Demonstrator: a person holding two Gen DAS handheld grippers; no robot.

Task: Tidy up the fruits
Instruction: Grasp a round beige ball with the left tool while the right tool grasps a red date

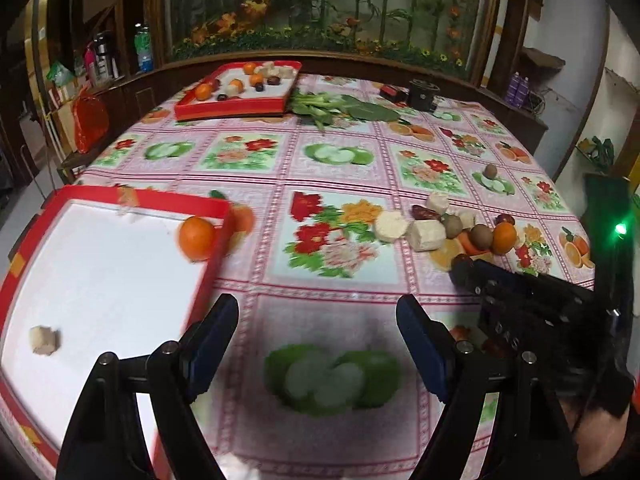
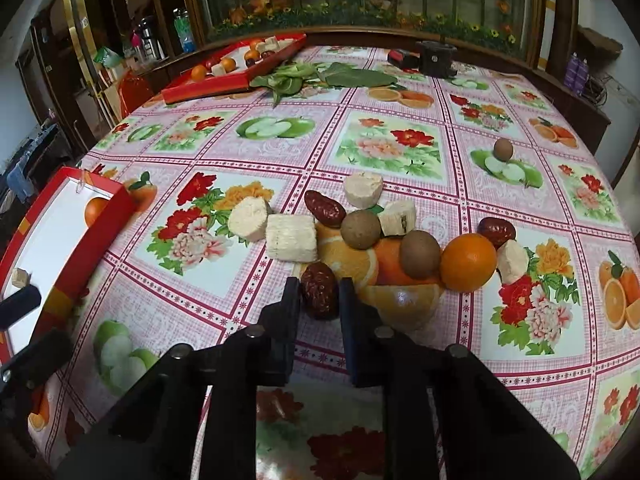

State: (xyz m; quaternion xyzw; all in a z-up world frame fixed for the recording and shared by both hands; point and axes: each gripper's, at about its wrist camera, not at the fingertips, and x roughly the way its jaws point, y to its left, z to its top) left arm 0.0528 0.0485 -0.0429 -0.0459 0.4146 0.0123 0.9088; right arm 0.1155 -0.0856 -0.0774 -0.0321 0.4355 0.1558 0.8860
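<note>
My right gripper (image 2: 319,286) is shut on a dark red date (image 2: 319,289) that rests on the tablecloth. Just beyond it lies a pile of fruit: an orange (image 2: 468,262), two brown kiwis (image 2: 420,254), more dates (image 2: 325,208) and several pale banana chunks (image 2: 291,238). A lone kiwi (image 2: 503,149) sits farther back. My left gripper (image 1: 318,312) is open and empty above the cloth, right of a red tray (image 1: 144,200) that holds an orange (image 1: 196,238) and a pale chunk (image 1: 45,340). The pile also shows in the left wrist view (image 1: 460,228).
A second red tray (image 1: 236,106) with oranges, dates and chunks stands at the far edge. Leafy greens (image 1: 340,106) lie next to it. A black round object (image 1: 423,94) and a small red-black box (image 1: 394,92) sit at the back. The table edge curves on the right.
</note>
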